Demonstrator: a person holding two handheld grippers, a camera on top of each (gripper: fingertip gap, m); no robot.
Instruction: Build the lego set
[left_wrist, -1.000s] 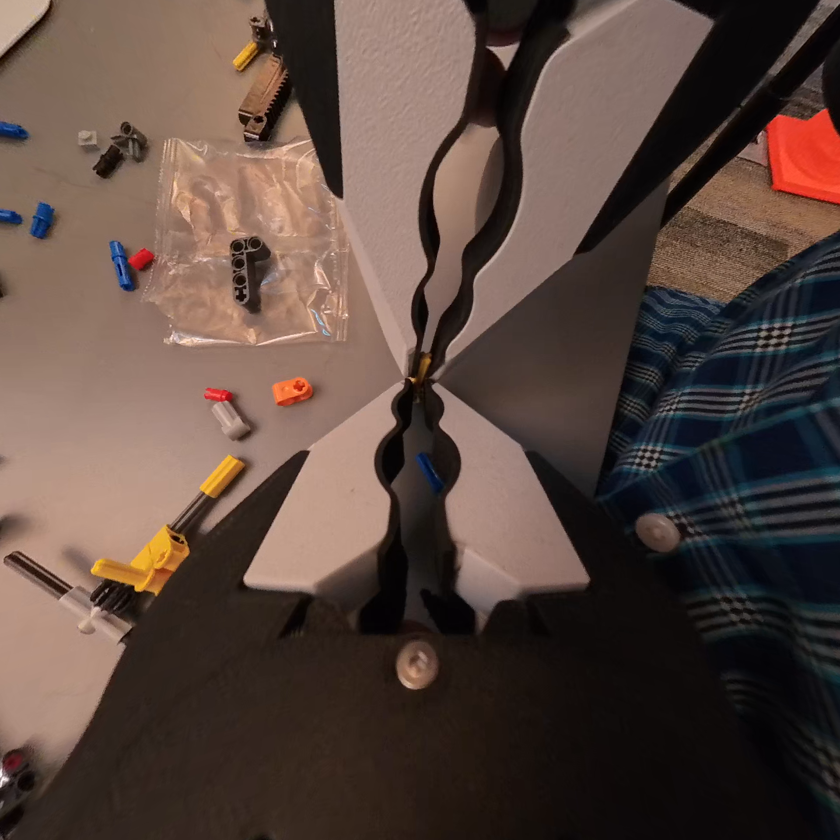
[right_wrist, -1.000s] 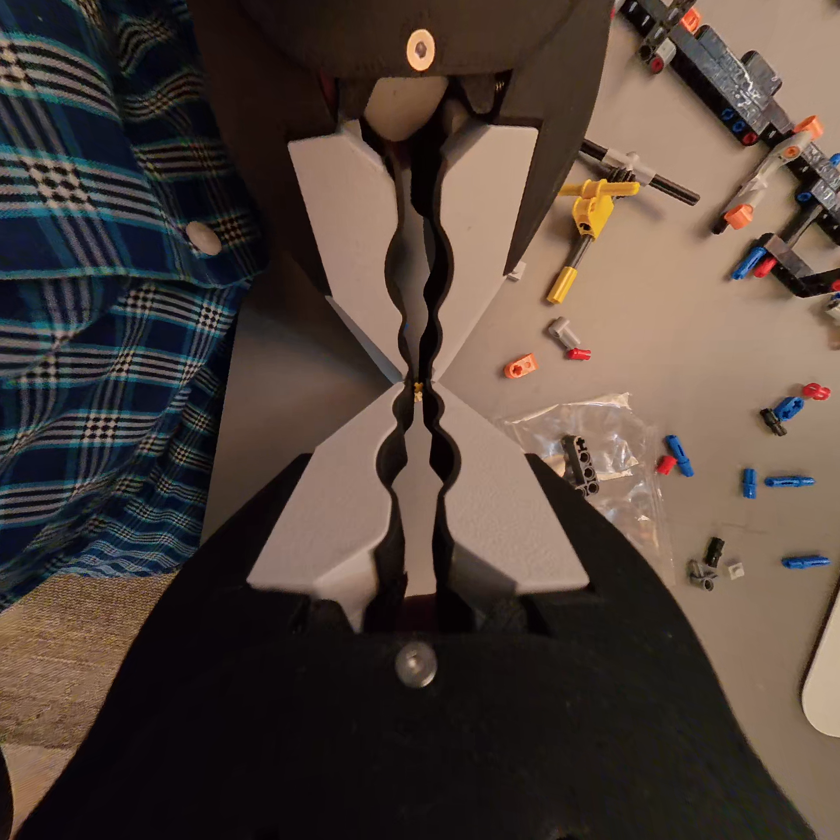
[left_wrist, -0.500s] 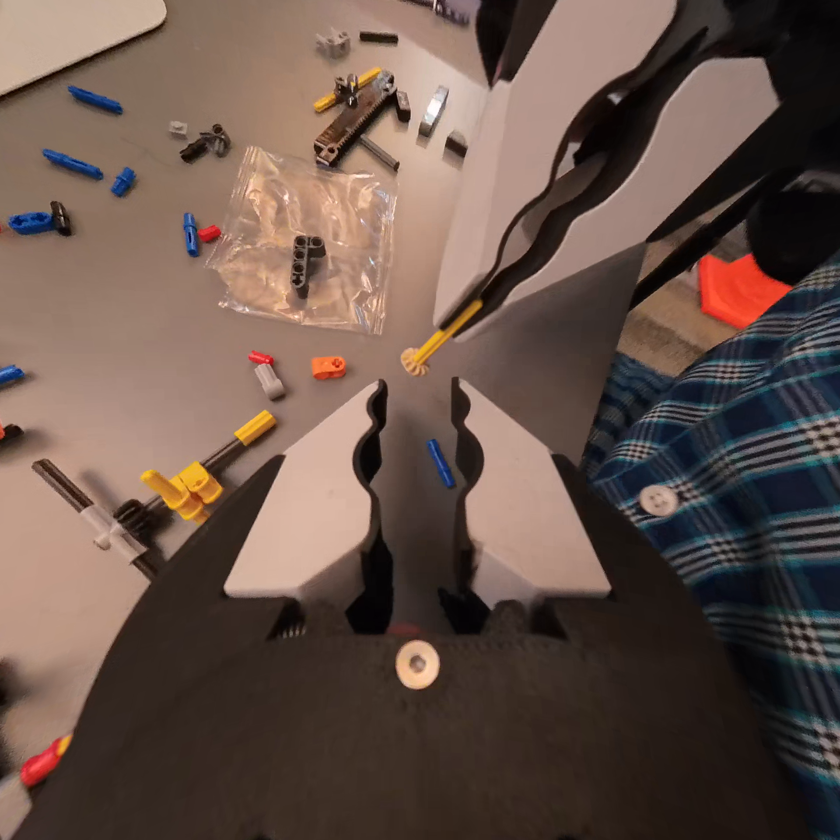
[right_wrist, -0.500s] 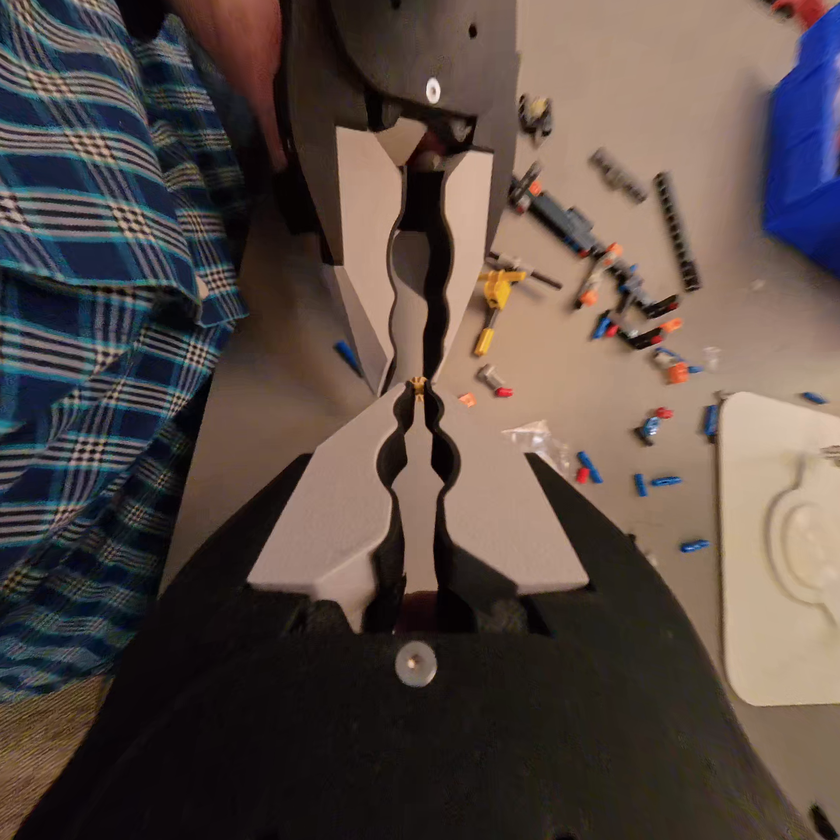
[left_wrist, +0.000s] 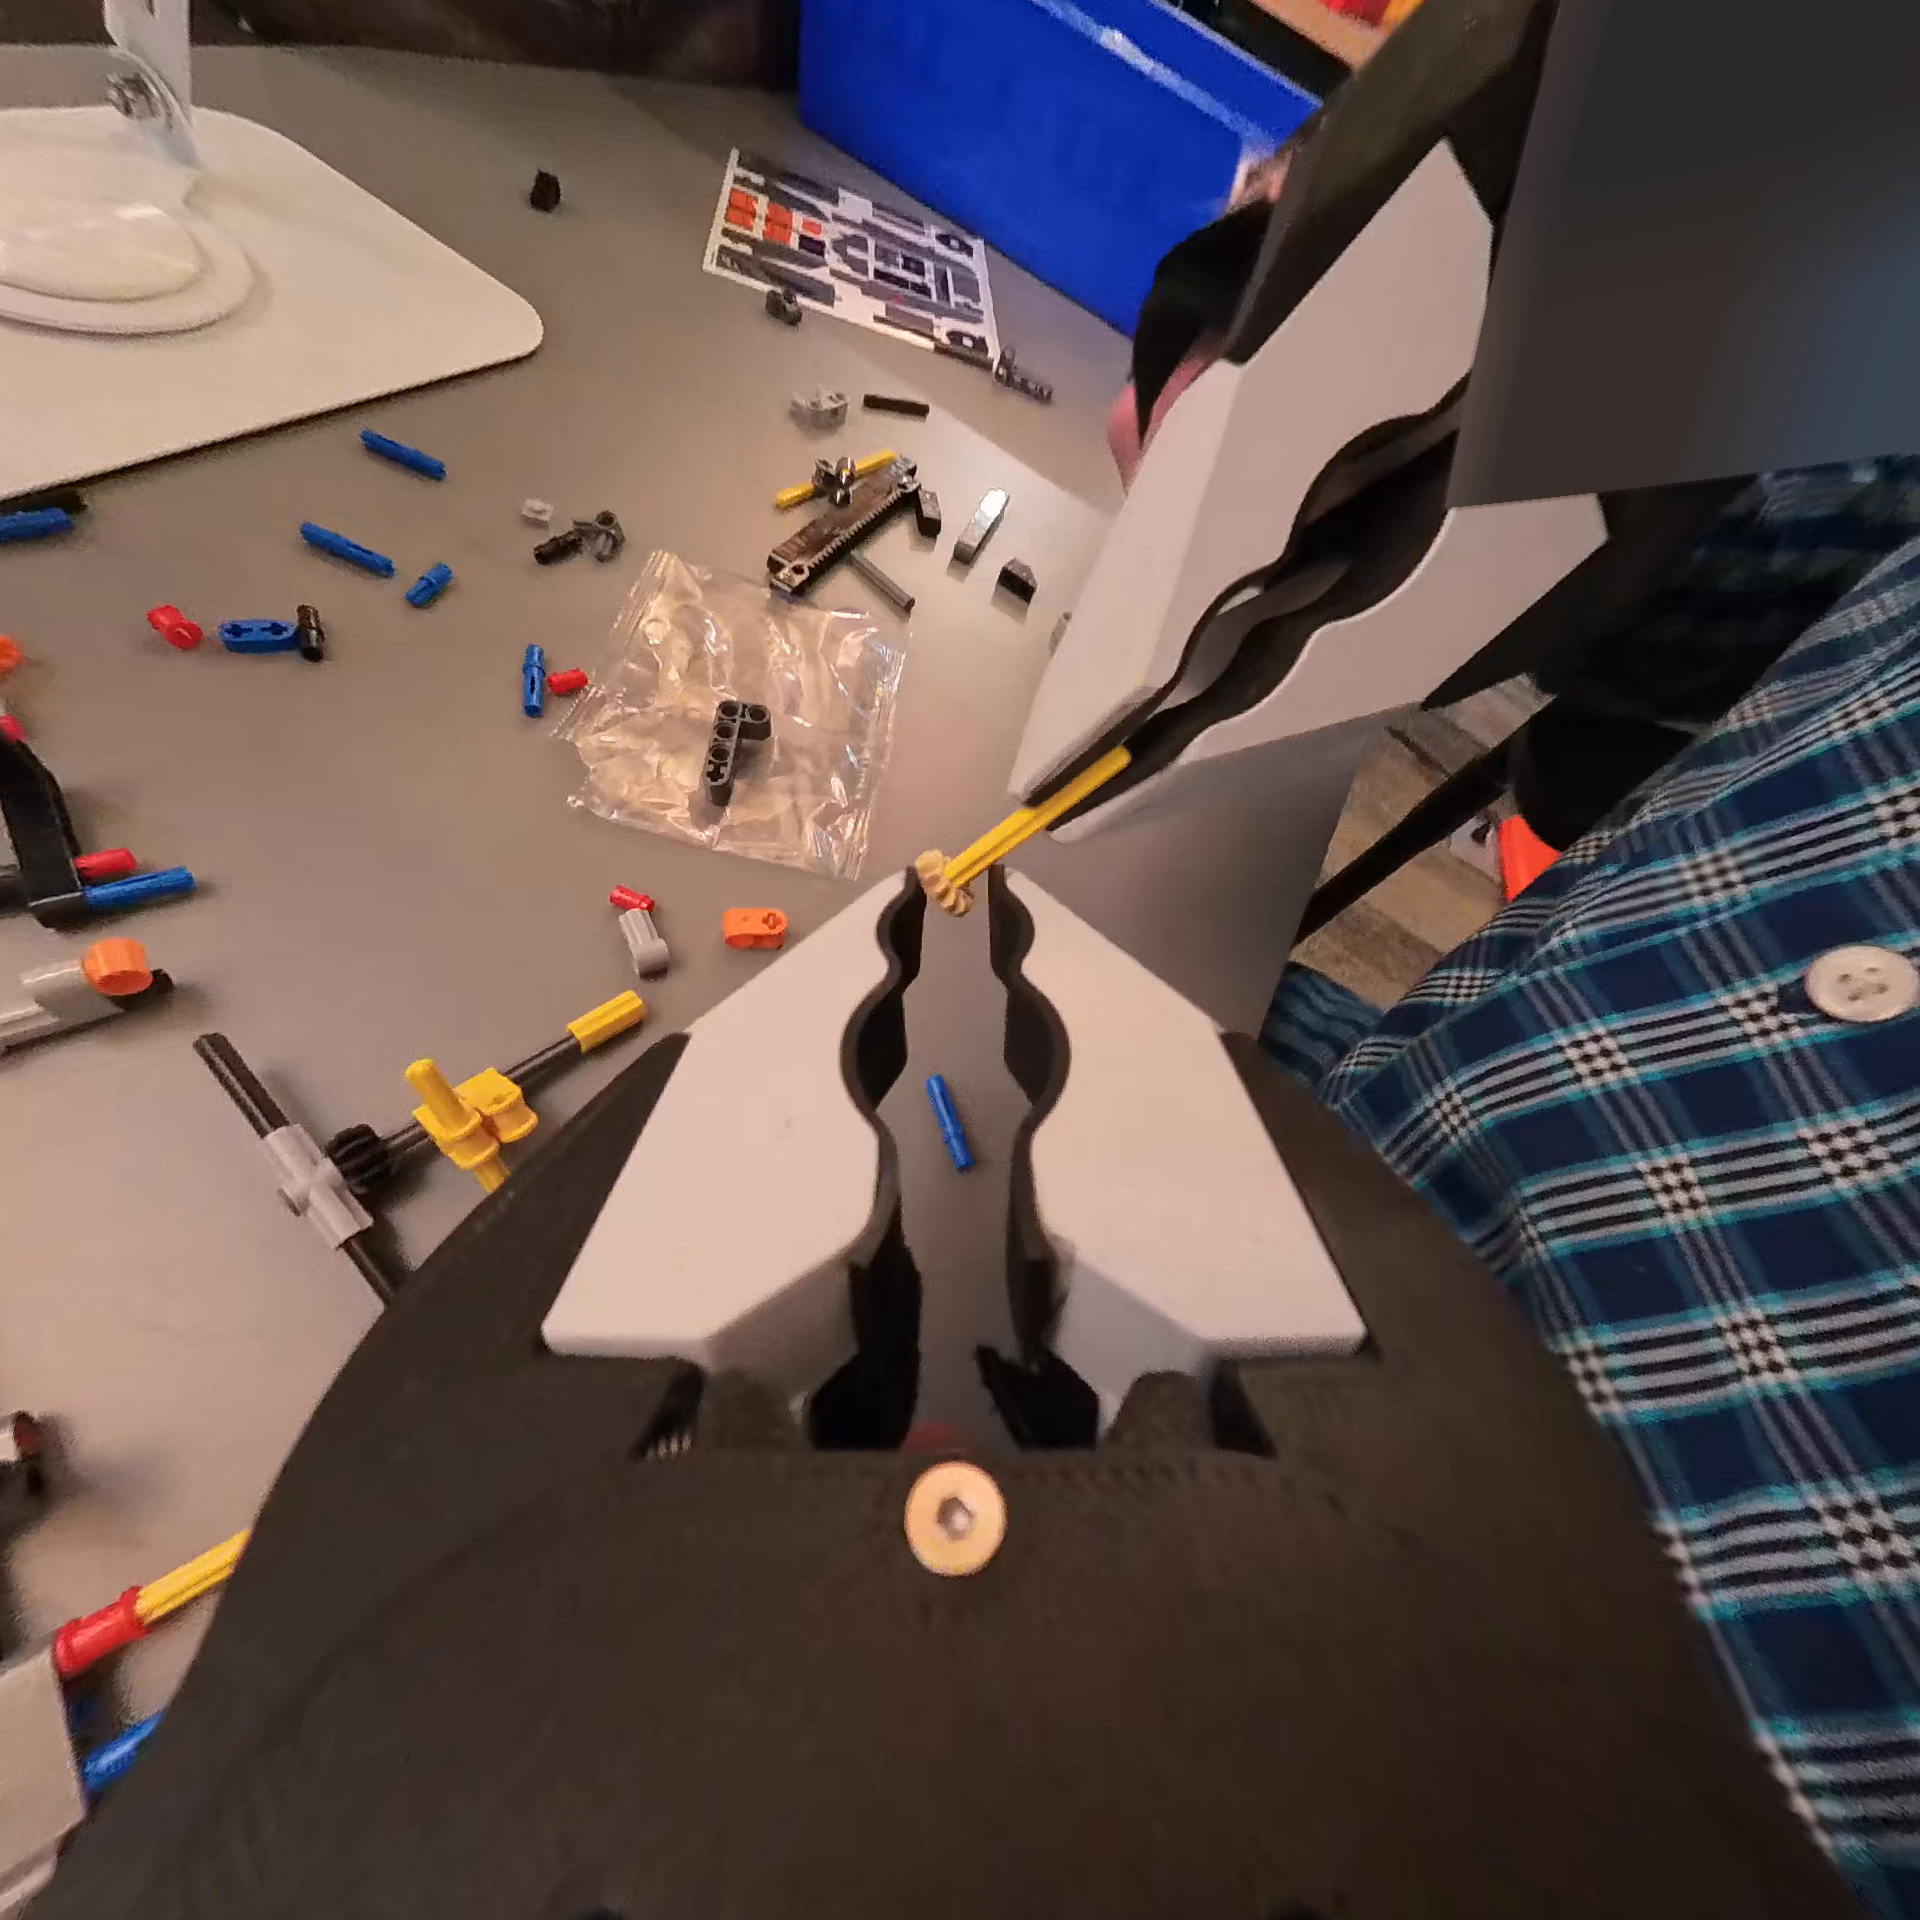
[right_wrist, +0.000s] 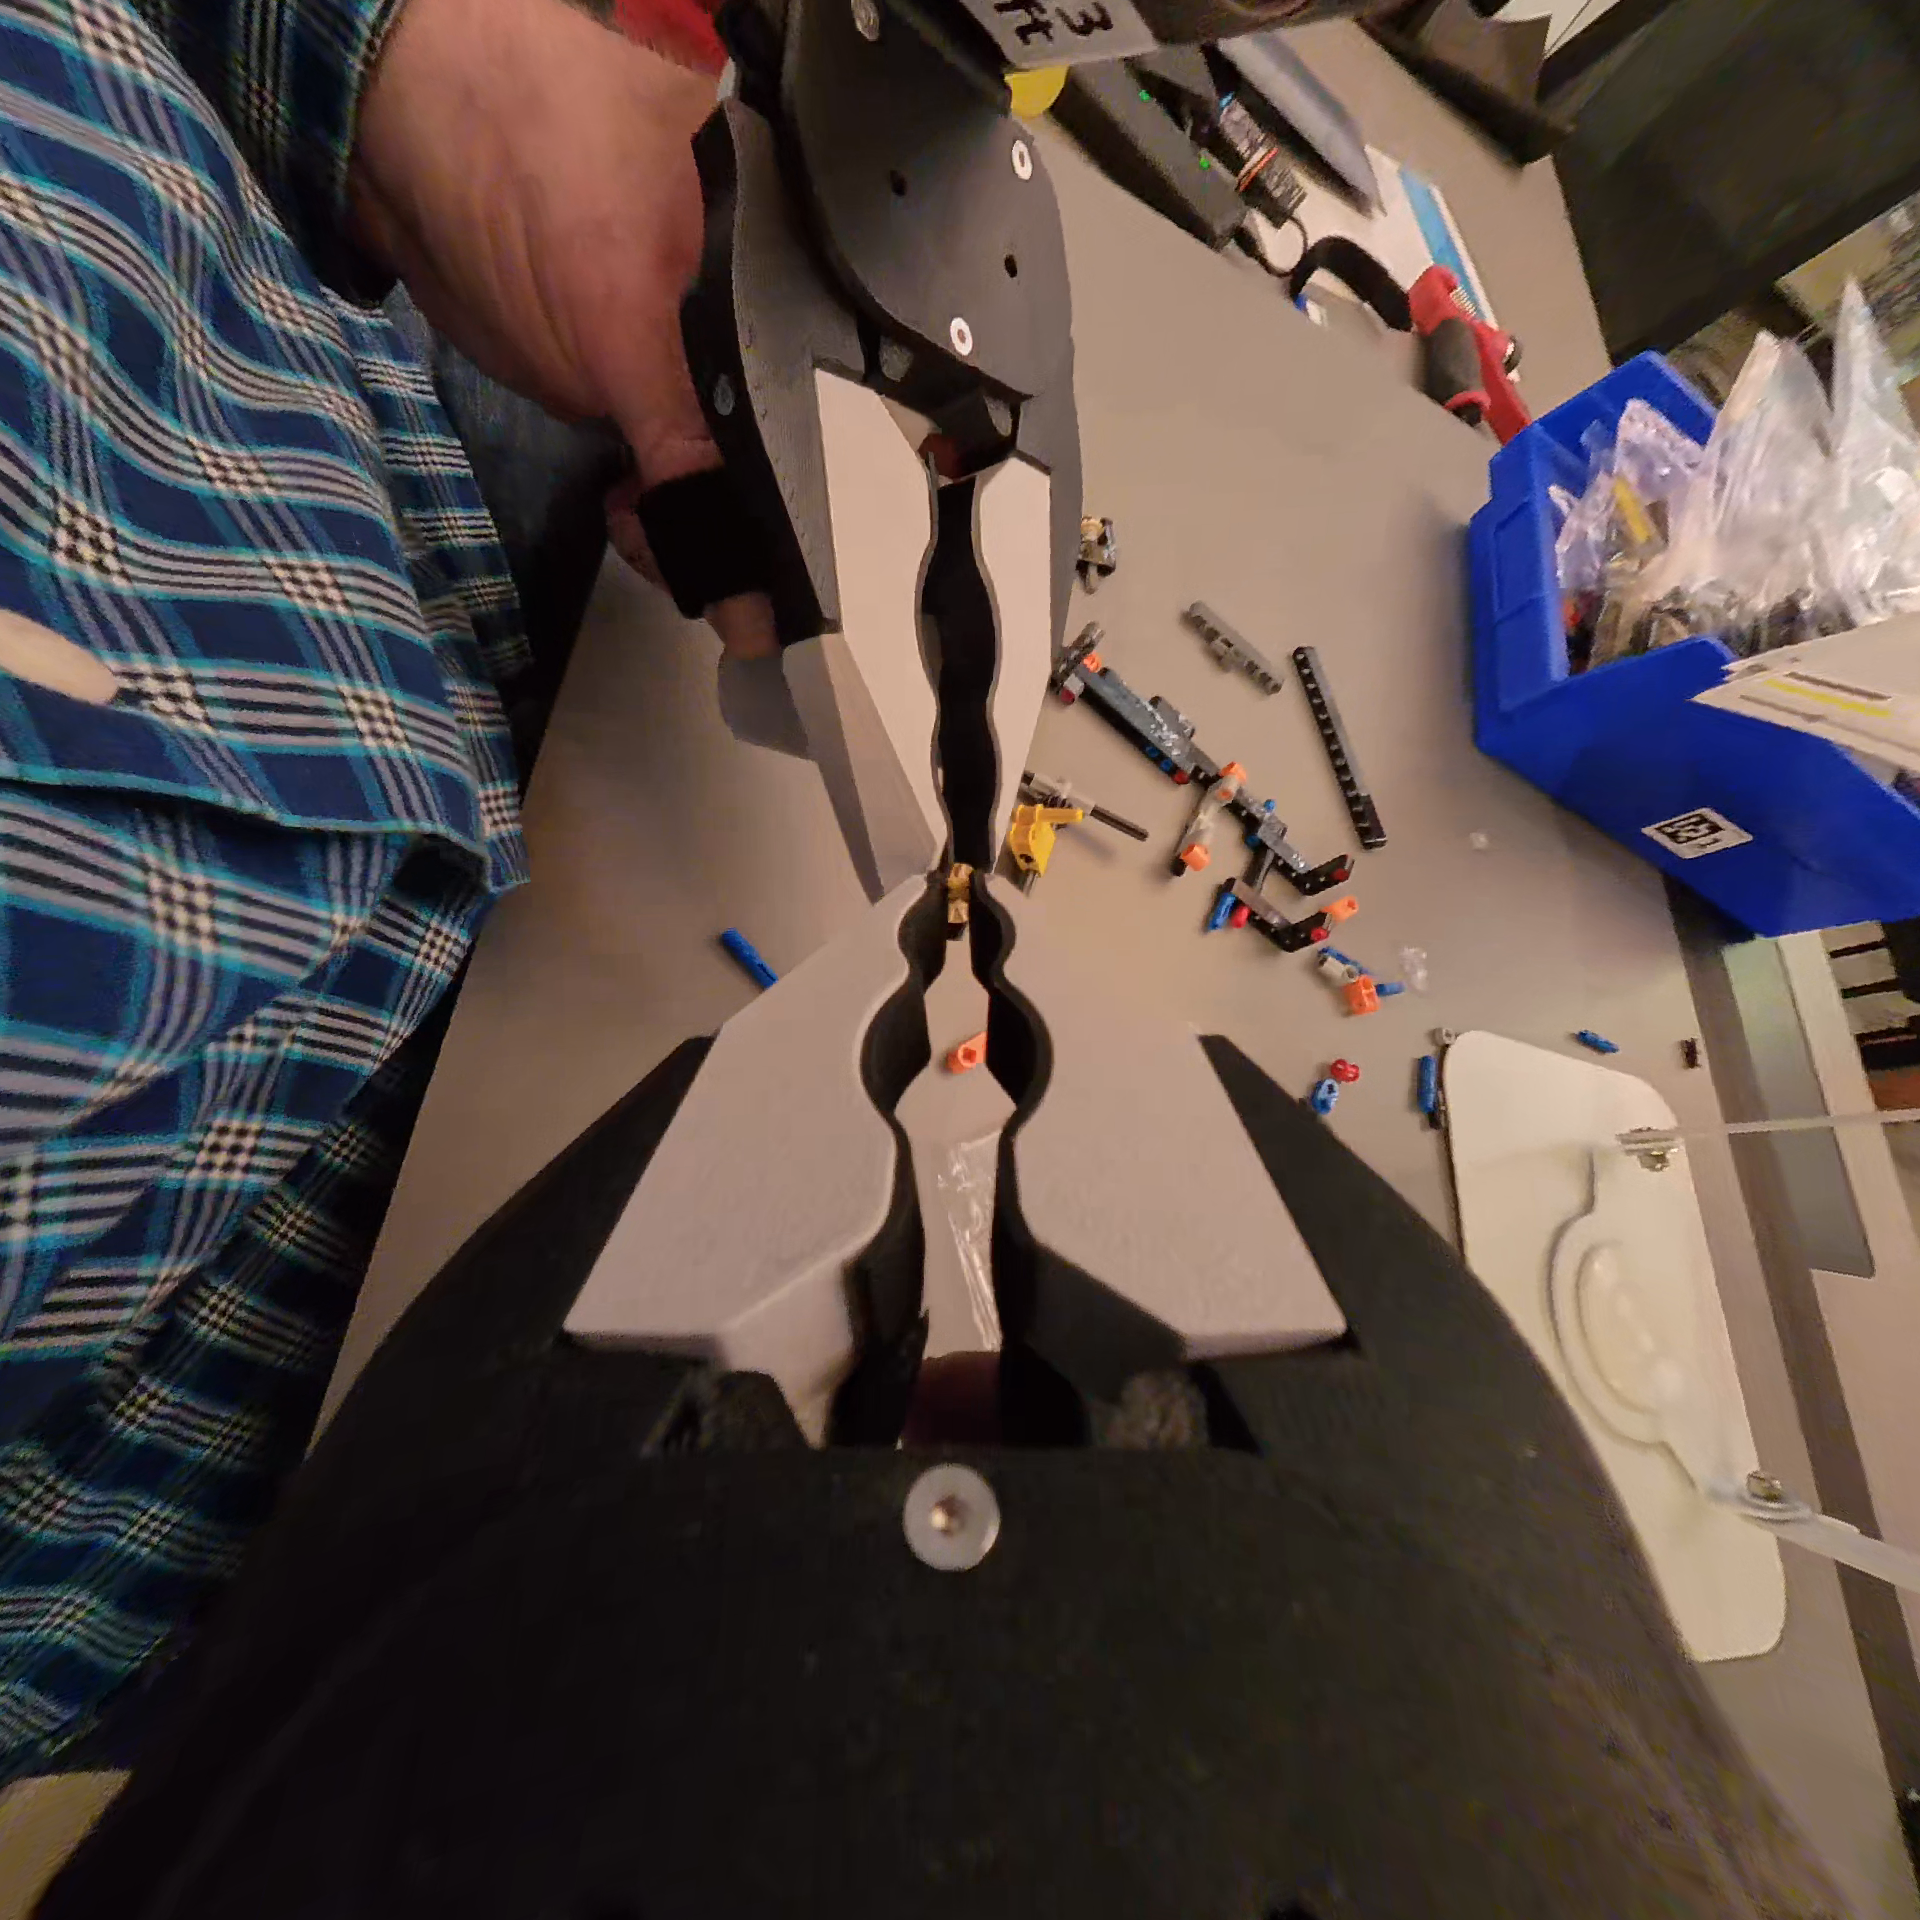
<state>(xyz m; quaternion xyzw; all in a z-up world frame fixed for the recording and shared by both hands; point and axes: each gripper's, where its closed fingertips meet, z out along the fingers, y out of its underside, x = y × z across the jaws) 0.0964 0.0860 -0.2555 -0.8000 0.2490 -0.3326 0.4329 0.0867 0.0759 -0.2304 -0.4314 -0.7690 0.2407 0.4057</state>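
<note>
My right gripper (right_wrist: 956, 906) is shut on a thin yellow axle (left_wrist: 1049, 821) that carries a small tan gear (left_wrist: 943, 885) on its free end. It shows at the upper right of the left wrist view (left_wrist: 1081, 800). My left gripper (left_wrist: 953, 891) is open, with a narrow gap, and the gear sits between its fingertips, close to the left one. In the right wrist view the gear (right_wrist: 958, 883) lies where the two grippers meet tip to tip, with the left gripper (right_wrist: 961, 850) coming down from the top in a person's hand. Both are held above the grey table (left_wrist: 416, 831).
Below lie a clear bag with a dark L-beam (left_wrist: 738, 738), a yellow axle assembly (left_wrist: 468, 1117), a blue pin (left_wrist: 948, 1122), an orange connector (left_wrist: 756, 925) and several loose pins. A long black partial build (right_wrist: 1226, 800), a blue bin (right_wrist: 1662, 748), a white pad (left_wrist: 260, 312) and a plaid shirt (left_wrist: 1662, 1195) surround them. My two grippers' fingertips are within a few centimetres of each other.
A second ago both grippers pinched the axle tip to tip. The left one let go, opened and drew back, then narrowed its gap around the gear. Both views have tilted up and away from the table.
</note>
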